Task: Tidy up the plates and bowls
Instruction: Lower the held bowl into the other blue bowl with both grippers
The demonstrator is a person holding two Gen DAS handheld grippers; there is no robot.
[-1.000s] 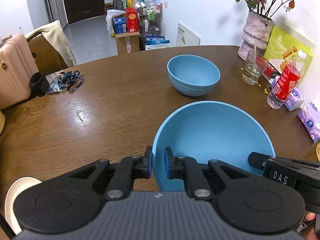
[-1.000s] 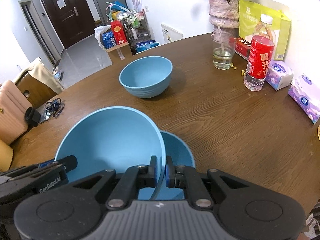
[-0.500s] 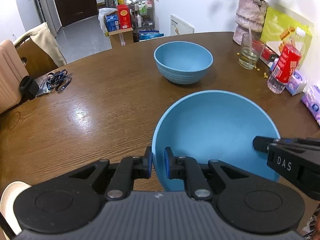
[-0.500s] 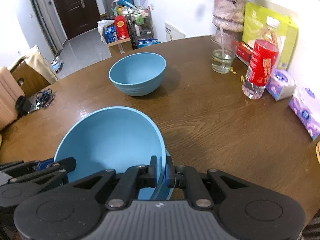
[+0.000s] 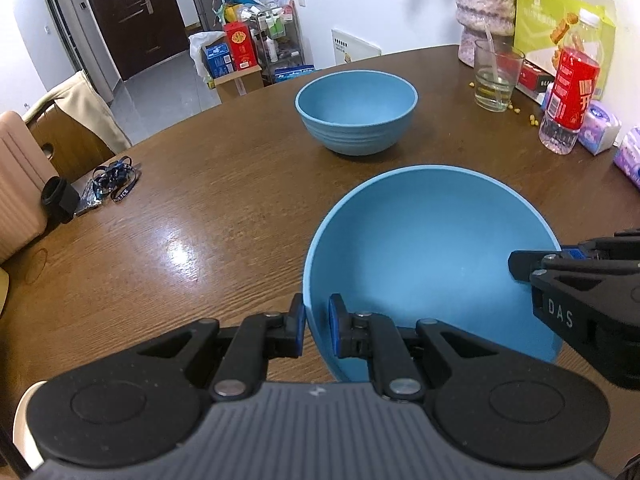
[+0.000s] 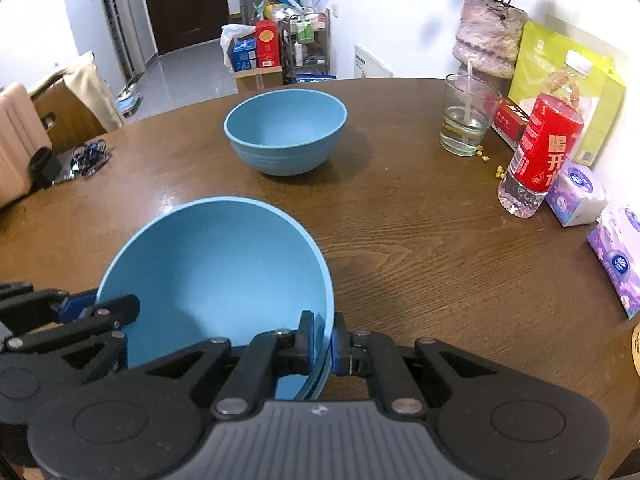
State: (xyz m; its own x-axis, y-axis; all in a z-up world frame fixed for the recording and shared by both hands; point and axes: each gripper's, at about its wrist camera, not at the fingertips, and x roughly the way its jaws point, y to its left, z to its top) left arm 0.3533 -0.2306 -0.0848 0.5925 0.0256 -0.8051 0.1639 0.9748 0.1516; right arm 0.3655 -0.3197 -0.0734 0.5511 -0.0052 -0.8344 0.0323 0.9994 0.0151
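Sinking nearer the table (image 5: 200, 208) than before, near bowl (image 5: 432, 248) pinched at opposite rims by left gripper (image 5: 316, 330) and right gripper (image 6: 322, 340).

Ahead of my fingers the tabletop (image 6: 400, 240) lies bare up to the far blue bowl (image 6: 286, 136), which blocks the middle. To my right, the glass (image 6: 468, 120), red-labelled bottle (image 6: 540, 152), tissue packs (image 6: 576, 196) and vase (image 6: 488, 36) crowd the wall side. To my left, open wood runs to the lanyards (image 5: 114, 182) near the edge.
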